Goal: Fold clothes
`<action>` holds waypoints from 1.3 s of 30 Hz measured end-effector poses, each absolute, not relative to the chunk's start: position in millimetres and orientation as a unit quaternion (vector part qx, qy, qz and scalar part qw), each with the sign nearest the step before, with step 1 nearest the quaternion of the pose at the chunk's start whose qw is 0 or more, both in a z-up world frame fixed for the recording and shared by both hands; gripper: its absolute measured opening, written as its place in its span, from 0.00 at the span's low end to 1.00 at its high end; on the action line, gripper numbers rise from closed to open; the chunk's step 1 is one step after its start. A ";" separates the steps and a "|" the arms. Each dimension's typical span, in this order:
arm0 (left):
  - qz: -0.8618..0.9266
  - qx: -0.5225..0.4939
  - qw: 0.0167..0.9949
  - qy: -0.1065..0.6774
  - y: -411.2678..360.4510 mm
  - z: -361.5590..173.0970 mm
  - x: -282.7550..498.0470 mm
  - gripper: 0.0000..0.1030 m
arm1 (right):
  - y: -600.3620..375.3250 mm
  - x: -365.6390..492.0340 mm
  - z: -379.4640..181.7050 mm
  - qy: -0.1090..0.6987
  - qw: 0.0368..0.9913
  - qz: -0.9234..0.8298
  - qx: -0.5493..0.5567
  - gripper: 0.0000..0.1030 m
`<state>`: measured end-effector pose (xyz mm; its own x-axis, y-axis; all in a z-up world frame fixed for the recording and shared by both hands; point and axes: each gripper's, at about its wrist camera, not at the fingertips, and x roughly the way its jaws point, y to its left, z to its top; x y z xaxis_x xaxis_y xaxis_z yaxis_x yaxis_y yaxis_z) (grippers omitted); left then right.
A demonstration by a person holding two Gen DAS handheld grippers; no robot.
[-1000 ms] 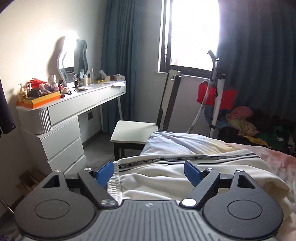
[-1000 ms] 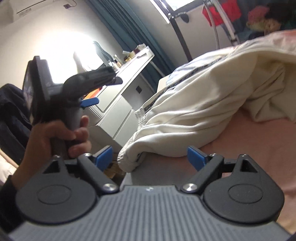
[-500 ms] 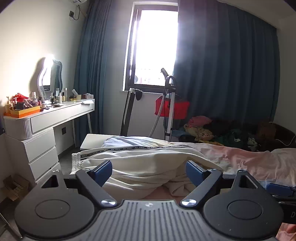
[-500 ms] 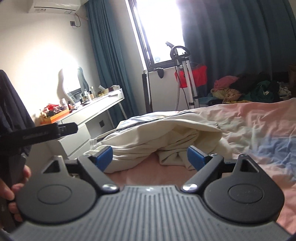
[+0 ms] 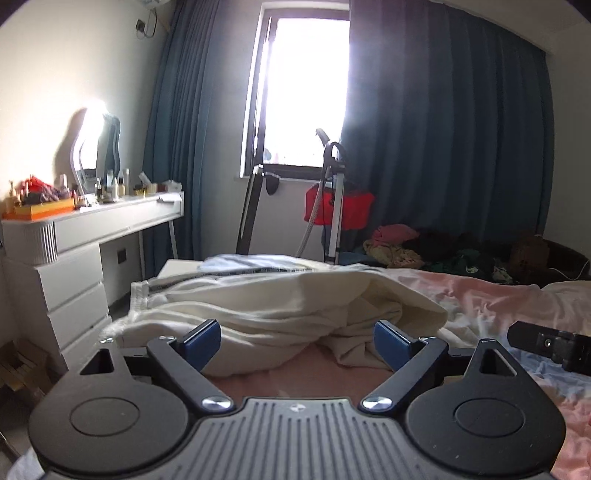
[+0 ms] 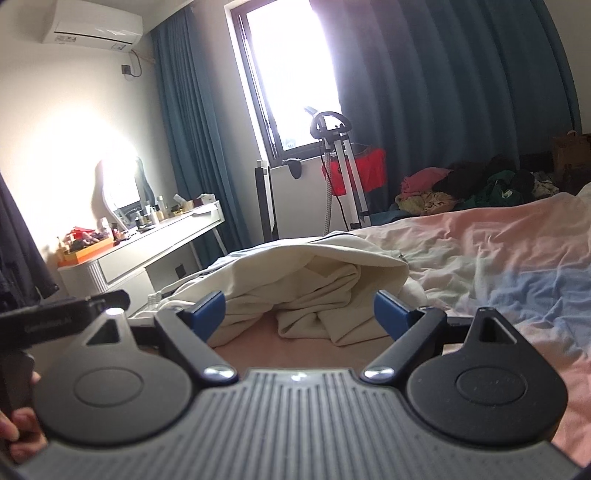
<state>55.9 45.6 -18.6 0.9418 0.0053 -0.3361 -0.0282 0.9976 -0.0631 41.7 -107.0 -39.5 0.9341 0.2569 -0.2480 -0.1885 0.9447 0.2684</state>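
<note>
Garment [image 5: 280, 306], cream and crumpled, lies on the bed [image 5: 498, 306]. Left gripper [image 5: 297, 341], jaws just widening, and right gripper [image 6: 299, 314] both released, empty, near the garment.

A lived-in home bedroom. A bed [image 6: 498, 236] with a rumpled pink and blue sheet fills the foreground, a cream garment [image 5: 280, 299] heaped on it. Along the left wall stands a white dressing table [image 5: 92, 229] with drawers, a lit mirror [image 5: 92, 144] and cosmetic bottles. Dark teal curtains [image 5: 443, 140] frame a bright window [image 5: 303, 92]. An air conditioner [image 6: 92, 27] hangs high on the wall, and a pile of clothes [image 6: 461, 188] lies beyond the bed.
</note>
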 end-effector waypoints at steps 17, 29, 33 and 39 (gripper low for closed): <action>0.018 -0.058 0.980 0.191 69.6 -26.6 64.2 0.90 | -90.1 49.0 -62.7 0.178 0.973 0.093 0.114 0.86; 0.053 -0.139 0.970 0.193 99.2 -29.2 66.9 0.90 | -117.7 158.1 -69.5 0.255 0.895 0.124 0.343 0.87; 0.062 -0.214 0.952 0.210 127.5 -40.1 81.9 0.91 | -122.3 233.8 -79.8 0.263 0.856 0.115 0.430 0.87; 0.088 -0.225 0.947 0.214 150.9 -52.4 102.7 0.91 | -111.2 319.0 -109.3 0.271 0.844 0.035 0.461 0.77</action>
